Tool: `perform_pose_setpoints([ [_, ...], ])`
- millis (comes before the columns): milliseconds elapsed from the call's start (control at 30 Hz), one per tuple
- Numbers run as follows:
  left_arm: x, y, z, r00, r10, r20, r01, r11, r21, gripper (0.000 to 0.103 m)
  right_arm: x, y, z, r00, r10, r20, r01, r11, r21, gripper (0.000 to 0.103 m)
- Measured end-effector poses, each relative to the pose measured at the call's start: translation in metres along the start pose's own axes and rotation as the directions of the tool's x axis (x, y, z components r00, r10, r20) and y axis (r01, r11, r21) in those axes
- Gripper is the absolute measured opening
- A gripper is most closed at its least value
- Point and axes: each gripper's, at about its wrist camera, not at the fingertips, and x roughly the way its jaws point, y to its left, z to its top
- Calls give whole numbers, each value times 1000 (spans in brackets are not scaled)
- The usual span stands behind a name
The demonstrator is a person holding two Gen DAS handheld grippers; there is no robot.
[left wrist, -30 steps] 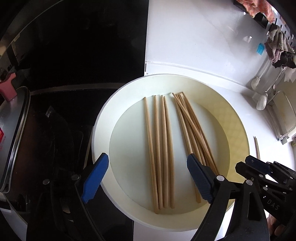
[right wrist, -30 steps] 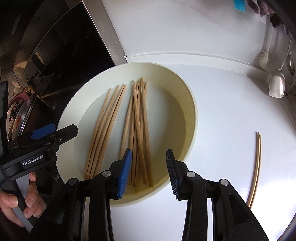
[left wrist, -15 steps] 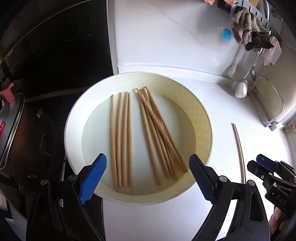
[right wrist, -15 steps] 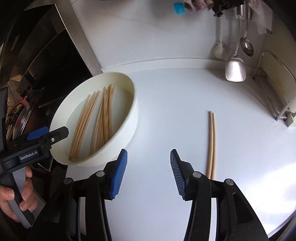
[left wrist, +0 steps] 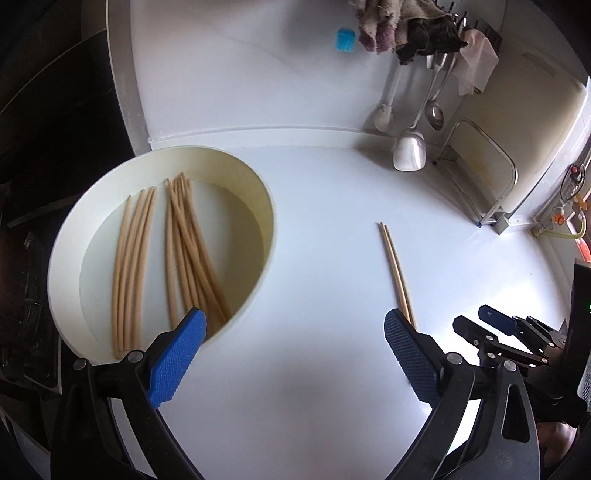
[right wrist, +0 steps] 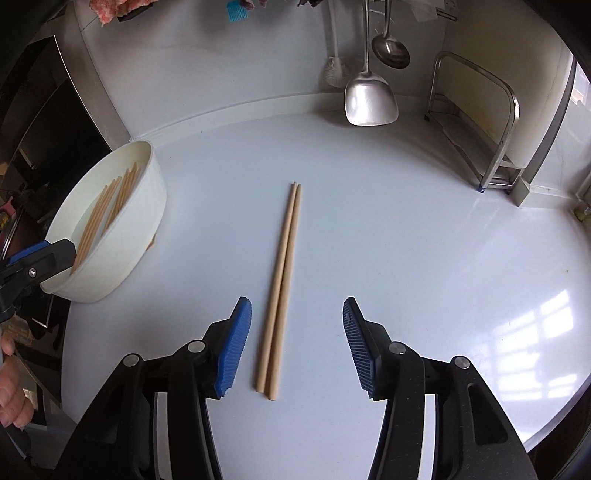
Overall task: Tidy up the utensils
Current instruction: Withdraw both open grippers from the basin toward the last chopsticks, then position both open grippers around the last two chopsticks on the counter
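Note:
A white round bowl holds several wooden chopsticks in two bunches; the bowl sits at the left in the right wrist view. Two more chopsticks lie side by side on the white counter, also seen as the loose pair in the left wrist view. My right gripper hovers over the near end of that pair, its jaws opening, the pads apart from the sticks. My left gripper is over bare counter between bowl and pair, its jaws opening wide with nothing between them.
A metal spatula, a ladle and a white brush hang at the back wall. A steel rack stands at the back right. A dark stove area borders the counter on the left. Cloths hang above.
Both grippers have swung right, away from above the bowl and onto the counter. The right gripper now straddles the loose pair. Both sets of jaws stand wider than before.

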Motion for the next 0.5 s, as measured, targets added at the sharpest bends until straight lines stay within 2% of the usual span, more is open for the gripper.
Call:
perform_pose_setpoints([
  [100, 8, -17, -8, 1000, -2, 7, 2, 1000, 22, 95, 17, -12, -7, 1000, -5, -13, 6, 1000, 5, 50],
  [200, 12, -28, -18, 999, 17, 46, -18, 999, 29, 96, 28, -13, -13, 1000, -6, -16, 6, 1000, -22, 50],
  [333, 26, -38, -25, 998, 26, 65, -28, 999, 22, 96, 34, -13, -18, 1000, 21, 15, -20, 999, -41, 50],
  [500, 35, -42, -32, 992, 37, 118, -39, 999, 9, 96, 49, -12, -21, 998, 16, 61, -13, 998, -59, 50],
])
